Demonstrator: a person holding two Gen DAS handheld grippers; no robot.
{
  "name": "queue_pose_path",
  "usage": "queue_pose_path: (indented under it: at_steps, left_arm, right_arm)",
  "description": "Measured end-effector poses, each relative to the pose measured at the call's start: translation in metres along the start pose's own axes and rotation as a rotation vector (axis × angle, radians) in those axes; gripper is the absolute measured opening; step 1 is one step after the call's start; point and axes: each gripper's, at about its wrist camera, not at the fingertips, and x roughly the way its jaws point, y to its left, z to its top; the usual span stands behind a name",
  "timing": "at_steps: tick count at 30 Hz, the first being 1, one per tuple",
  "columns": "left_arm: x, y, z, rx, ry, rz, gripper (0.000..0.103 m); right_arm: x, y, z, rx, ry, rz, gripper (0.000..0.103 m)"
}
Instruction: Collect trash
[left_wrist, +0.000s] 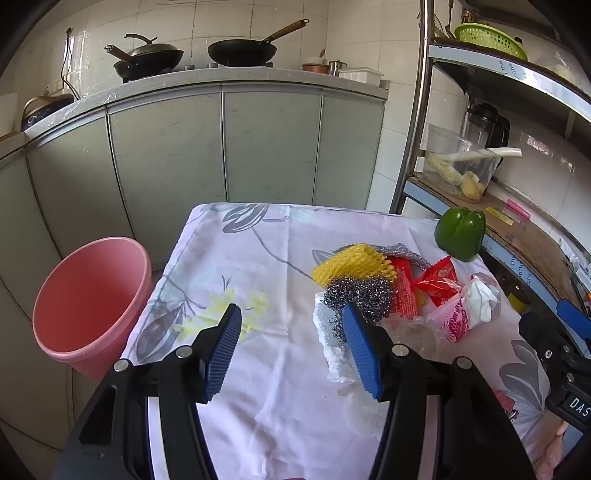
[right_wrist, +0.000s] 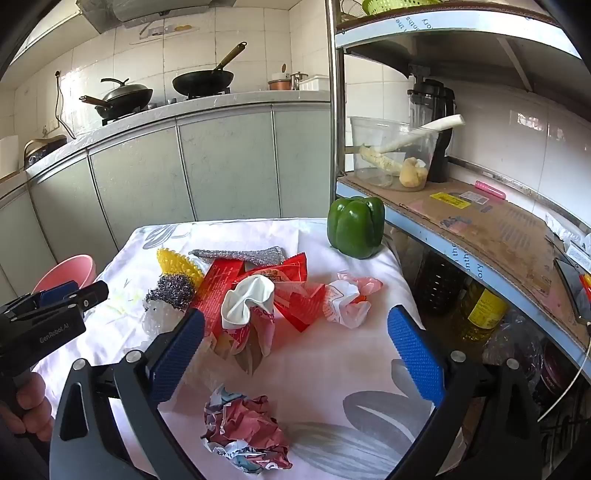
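Observation:
A pile of trash lies on the cloth-covered table (left_wrist: 266, 369): a yellow mesh scrubber (left_wrist: 351, 264), steel wool (left_wrist: 360, 291), red wrappers (right_wrist: 295, 291), a white crumpled bag (right_wrist: 247, 299), white foam (left_wrist: 334, 350) and a crumpled paper ball (right_wrist: 247, 428). A pink bucket (left_wrist: 88, 302) stands on the floor left of the table. My left gripper (left_wrist: 295, 350) is open and empty, its right finger beside the steel wool and foam. My right gripper (right_wrist: 295, 354) is open and empty, above the table between the paper ball and the wrappers.
A green bell pepper (right_wrist: 356, 225) sits at the table's far right corner. A metal shelf (right_wrist: 480, 218) with a glass bowl, blender and cardboard stands to the right. Grey kitchen cabinets (left_wrist: 221, 147) with woks on the counter stand behind.

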Motion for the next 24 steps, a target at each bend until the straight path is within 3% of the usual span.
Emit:
queue_pose_path:
  at_steps: [24]
  left_arm:
    - [-0.0016, 0.0028, 0.0001, 0.001, -0.004, 0.004, 0.056]
  right_arm:
    - [0.0019, 0.0002, -0.0018, 0.0, 0.003, 0.0, 0.1]
